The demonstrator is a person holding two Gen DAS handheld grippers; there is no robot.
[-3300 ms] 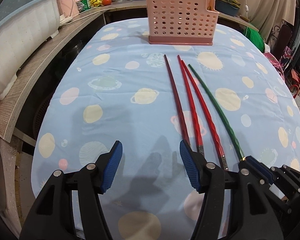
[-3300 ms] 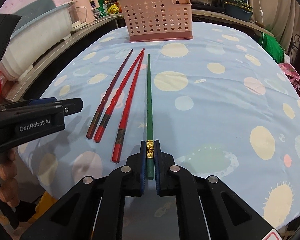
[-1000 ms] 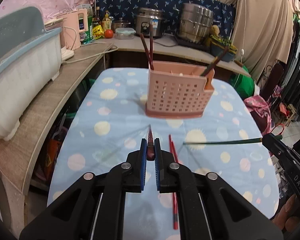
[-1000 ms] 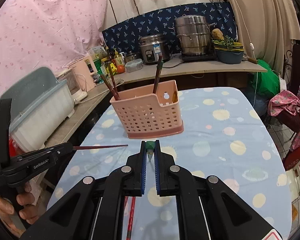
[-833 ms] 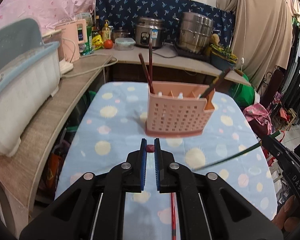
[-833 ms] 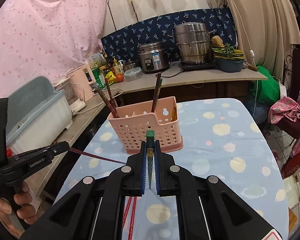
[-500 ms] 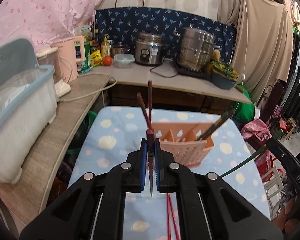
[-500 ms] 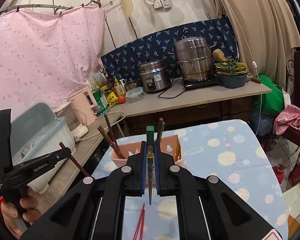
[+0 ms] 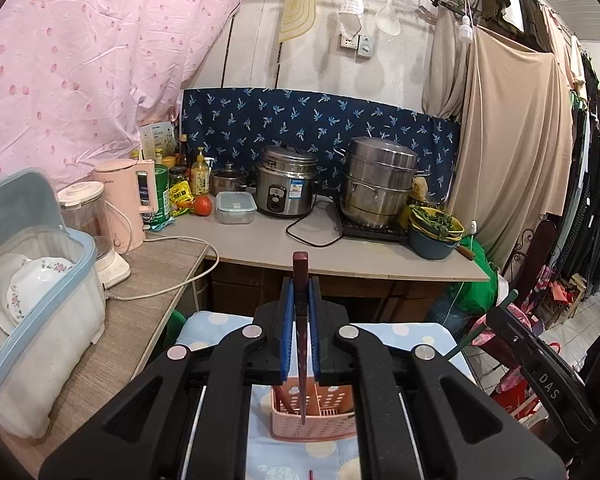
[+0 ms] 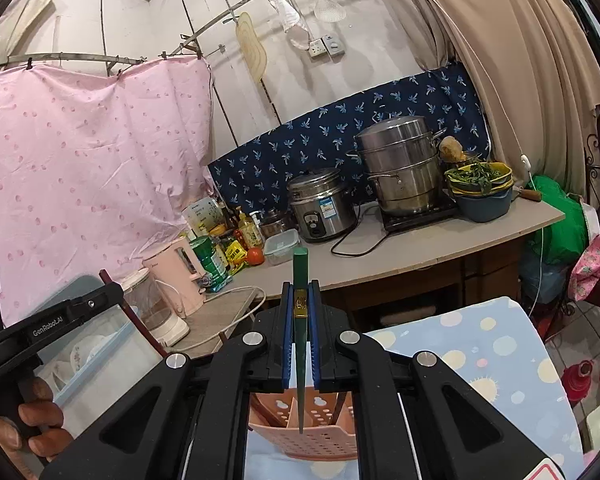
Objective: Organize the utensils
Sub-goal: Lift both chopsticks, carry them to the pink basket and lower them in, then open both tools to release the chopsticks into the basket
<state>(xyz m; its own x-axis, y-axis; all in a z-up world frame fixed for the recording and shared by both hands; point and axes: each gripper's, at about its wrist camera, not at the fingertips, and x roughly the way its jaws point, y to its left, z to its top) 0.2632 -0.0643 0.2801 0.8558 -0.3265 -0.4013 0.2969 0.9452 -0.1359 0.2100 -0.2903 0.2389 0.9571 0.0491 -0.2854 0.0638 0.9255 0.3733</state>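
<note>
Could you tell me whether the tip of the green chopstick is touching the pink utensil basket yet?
Cannot tell. In the right wrist view the green chopstick tip overlaps the pink utensil basket, but along this line of sight neither gap nor contact shows.

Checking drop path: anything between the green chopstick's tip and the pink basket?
Nothing visible in the right wrist view: the green chopstick tip hangs over the pink basket opening, only air between.

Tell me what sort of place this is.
Most likely a home kitchen: a rice cooker and steamer pot stand on the counter, with plates in a bin.
</note>
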